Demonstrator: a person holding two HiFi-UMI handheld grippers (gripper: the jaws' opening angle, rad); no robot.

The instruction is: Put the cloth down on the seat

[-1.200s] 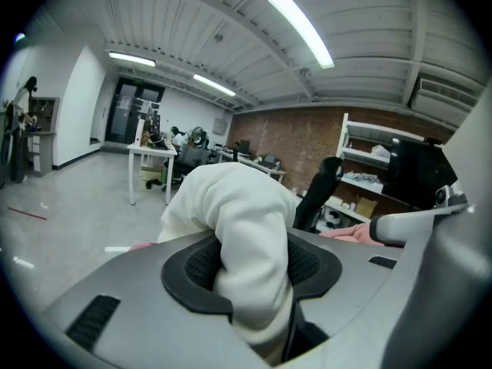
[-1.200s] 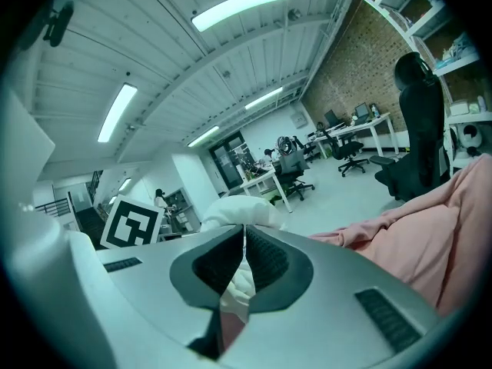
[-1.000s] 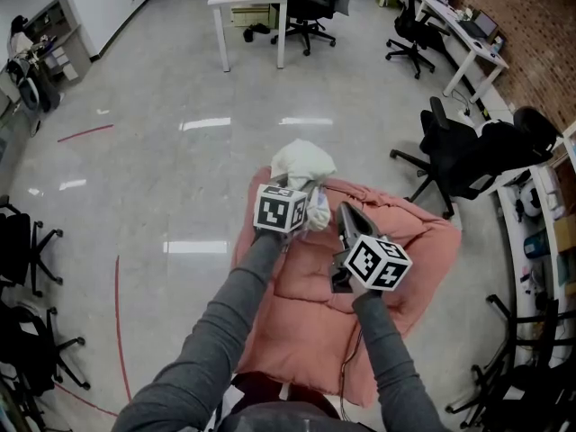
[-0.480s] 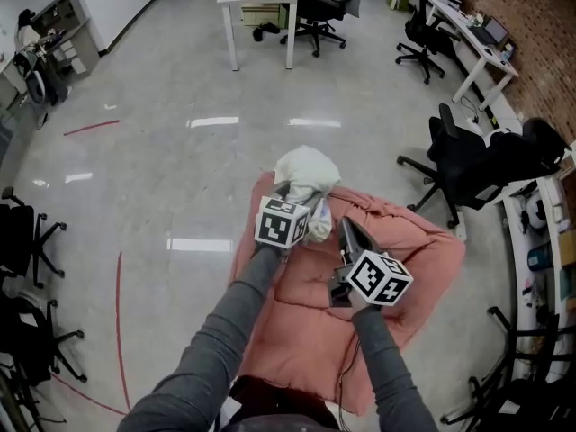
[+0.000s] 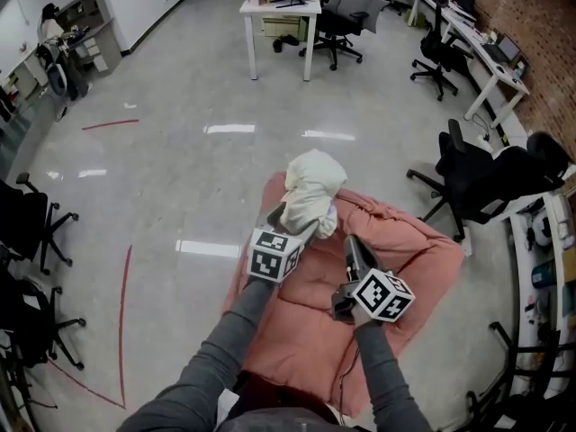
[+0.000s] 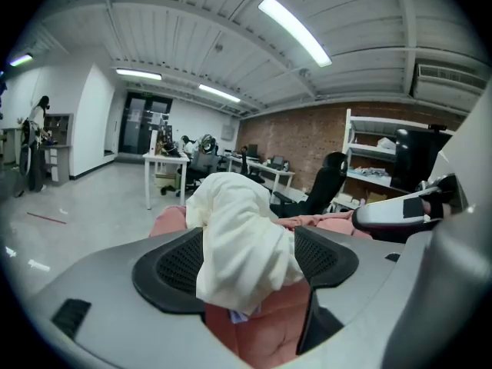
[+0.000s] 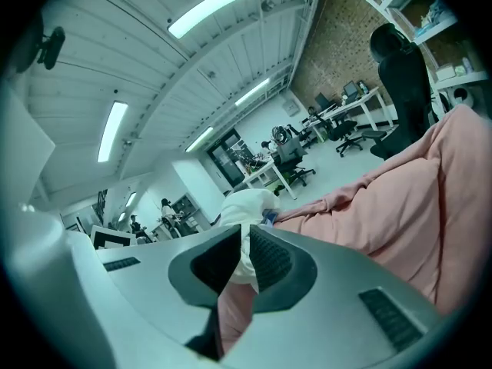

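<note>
Polished grey flooring (image 5: pixel 180 160) fills an open office, bounded on the right by a red brick wall (image 5: pixel 551 34). White desks (image 5: pixel 281 9) and black wheeled office chairs (image 5: pixel 477 165) are set along the far end and the right side, and more black chairs are seen at the left edge. A thin red line (image 5: pixel 121 304) is marked on the floor at the left.

Near the middle, a large salmon-pink padded seat (image 5: pixel 405 241) is spread on the floor, its quilted surface creased.

Two arms in grey sleeves (image 5: pixel 225 349) are stretched over the seat, each ending in a grey gripper with a black-and-white marker cube (image 5: pixel 274 255).

A bunched cream-white cloth (image 5: pixel 310 187) is piled at the far left end of the seat, resting on the pink padding. A small bluish scrap shows under its lower edge.

The left gripper (image 6: pixel 247 252) is held at the cloth with its jaws spread wide; they have just been opening. The cloth lies between the two black ribbed pads (image 6: pixel 173 264), and it is not squeezed by them.

The right gripper (image 7: pixel 242 241) is held just to the right, over the middle of the seat, pointing towards the cloth. Its jaws are drawn almost together, only a narrow slit being left, and nothing is gripped in them.
</note>
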